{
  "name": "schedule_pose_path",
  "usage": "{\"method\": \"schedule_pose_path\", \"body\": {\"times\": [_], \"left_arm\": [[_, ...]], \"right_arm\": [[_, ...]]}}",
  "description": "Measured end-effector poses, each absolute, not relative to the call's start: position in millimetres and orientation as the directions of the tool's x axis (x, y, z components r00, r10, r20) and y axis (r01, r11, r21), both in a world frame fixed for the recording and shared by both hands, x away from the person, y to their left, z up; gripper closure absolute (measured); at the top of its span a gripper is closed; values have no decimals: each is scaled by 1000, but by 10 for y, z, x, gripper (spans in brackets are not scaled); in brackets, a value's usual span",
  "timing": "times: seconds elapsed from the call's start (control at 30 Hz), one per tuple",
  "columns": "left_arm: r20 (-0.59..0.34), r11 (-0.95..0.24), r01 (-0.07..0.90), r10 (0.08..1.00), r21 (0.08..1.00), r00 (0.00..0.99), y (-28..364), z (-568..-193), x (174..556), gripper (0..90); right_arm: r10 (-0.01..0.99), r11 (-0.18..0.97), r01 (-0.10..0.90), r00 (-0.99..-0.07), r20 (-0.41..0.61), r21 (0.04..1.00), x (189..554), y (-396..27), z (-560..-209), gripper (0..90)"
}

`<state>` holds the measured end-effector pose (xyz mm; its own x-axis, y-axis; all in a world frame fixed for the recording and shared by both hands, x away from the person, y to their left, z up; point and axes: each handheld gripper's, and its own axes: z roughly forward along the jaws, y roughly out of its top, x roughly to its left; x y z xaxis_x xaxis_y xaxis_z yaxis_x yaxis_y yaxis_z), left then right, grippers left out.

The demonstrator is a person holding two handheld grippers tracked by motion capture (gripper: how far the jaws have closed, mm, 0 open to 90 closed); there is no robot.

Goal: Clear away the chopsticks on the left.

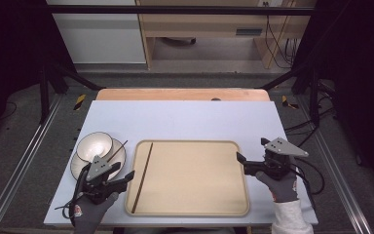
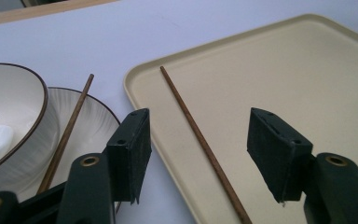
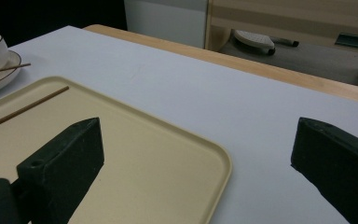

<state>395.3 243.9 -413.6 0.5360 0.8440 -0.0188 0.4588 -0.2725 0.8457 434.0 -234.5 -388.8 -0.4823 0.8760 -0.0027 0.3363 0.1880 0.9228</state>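
A beige tray (image 1: 190,195) lies in the middle of the white table (image 1: 185,119). One brown chopstick (image 1: 142,176) lies inside the tray along its left side. A second chopstick (image 1: 117,151) rests across a white plate (image 1: 78,168) that carries a white bowl (image 1: 93,145), left of the tray. My left gripper (image 1: 123,173) is open at the tray's near-left corner; the tray chopstick (image 2: 177,95) runs between its jaws without touching them. My right gripper (image 1: 251,149) is open and empty at the tray's right edge (image 3: 214,154), one jaw over the tray, the other over the table.
The bowl (image 2: 9,121) and plate (image 2: 91,126) sit just left of my left gripper, with the second chopstick (image 2: 70,126) on the plate's rim. Bare table lies behind the tray and to its right. A wooden strip (image 1: 182,94) borders the far table edge.
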Motion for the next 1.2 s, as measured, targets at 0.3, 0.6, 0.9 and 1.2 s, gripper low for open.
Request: {"method": "schedule_pose_path", "body": {"times": [0.3, 0.6, 0.9, 1.2], "left_arm": [[-1, -312, 436, 812, 844, 583, 2689, -4192, 3881, 345], [10, -344, 451, 804, 823, 594, 2738, -4247, 3887, 317], [28, -362, 449, 802, 817, 596, 2792, -4267, 3966, 312], [55, -372, 479, 831, 795, 553, 3004, -4315, 3907, 330]], "right_arm": [[876, 201, 347, -483, -9, 916, 4359, -2318, -3914, 27], [875, 204, 350, -484, -10, 914, 4361, -2304, -3922, 29], [871, 207, 355, -491, -7, 912, 4369, -2286, -3935, 31], [869, 209, 353, -494, -8, 912, 4368, -2293, -3933, 31]]}}
